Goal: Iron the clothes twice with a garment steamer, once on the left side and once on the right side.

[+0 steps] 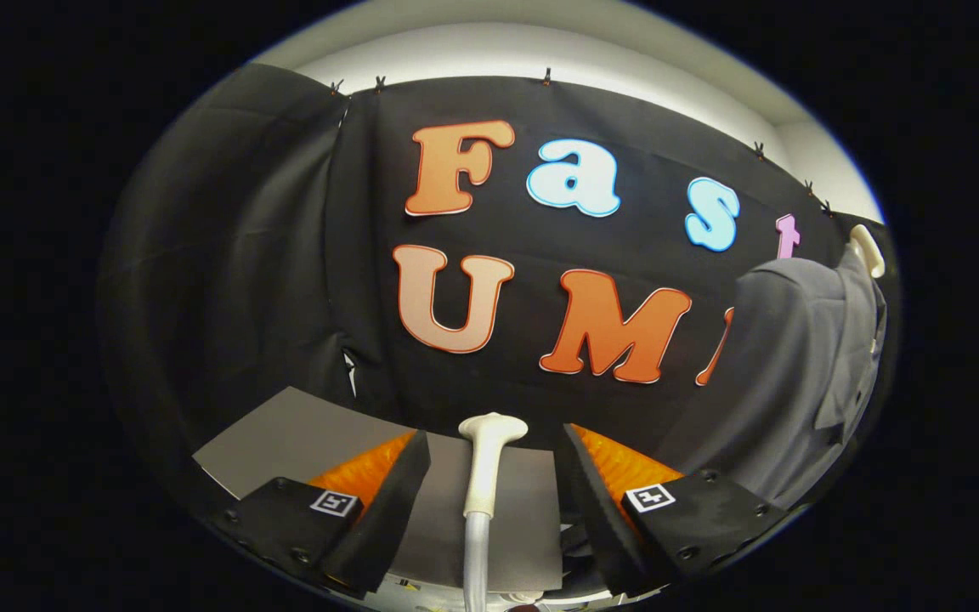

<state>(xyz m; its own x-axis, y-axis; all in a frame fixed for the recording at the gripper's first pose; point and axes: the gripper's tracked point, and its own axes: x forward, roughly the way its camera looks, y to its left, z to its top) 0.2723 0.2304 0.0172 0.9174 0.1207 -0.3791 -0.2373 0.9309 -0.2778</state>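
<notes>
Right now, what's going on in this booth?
A person's handheld gripper is open, with the garment steamer's head standing upright between its fingers, neither visibly pressing on it. The steamer's hose runs down from the head. A grey garment hangs on a hanger off to the right, beyond the fingers. A grey board lies below.

A grey tabletop [285, 433] carries the upright white steamer head [487, 459].
</notes>
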